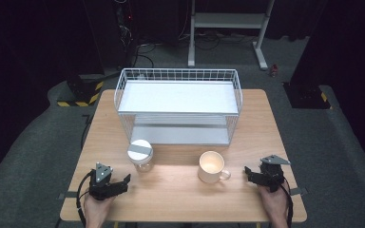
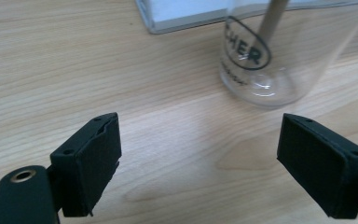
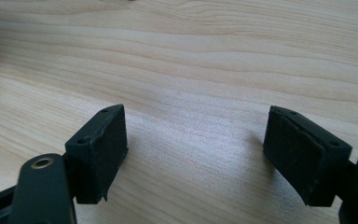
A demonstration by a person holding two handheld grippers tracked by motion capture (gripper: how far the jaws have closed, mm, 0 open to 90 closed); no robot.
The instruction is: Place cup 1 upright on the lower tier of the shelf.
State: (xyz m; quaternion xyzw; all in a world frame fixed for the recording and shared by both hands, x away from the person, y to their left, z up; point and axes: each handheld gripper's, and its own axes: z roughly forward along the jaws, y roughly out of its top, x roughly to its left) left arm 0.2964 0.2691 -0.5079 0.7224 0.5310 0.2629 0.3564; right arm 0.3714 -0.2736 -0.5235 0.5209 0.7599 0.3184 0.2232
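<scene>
Nearest the person, the left tool [image 1: 123, 182] hovers low over the wooden counter [image 1: 180, 199] with its jaws spread and nothing between them. The right tool [image 1: 249, 172] is likewise open and empty. Just ahead of the left tool stands a clear glass jar [image 1: 140, 155]; the cream mug [image 1: 212, 166] sits near the right tool. Behind them stands a white wire rack [image 1: 179, 105].

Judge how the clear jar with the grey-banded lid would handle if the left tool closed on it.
The jar looks like smooth clear glass or plastic, so probably slippery and perhaps breakable. It appears empty, so likely light. It stands upright on a flat base on the table, so a low push should slide it rather than tip it. The left tool is open, short of it.
</scene>
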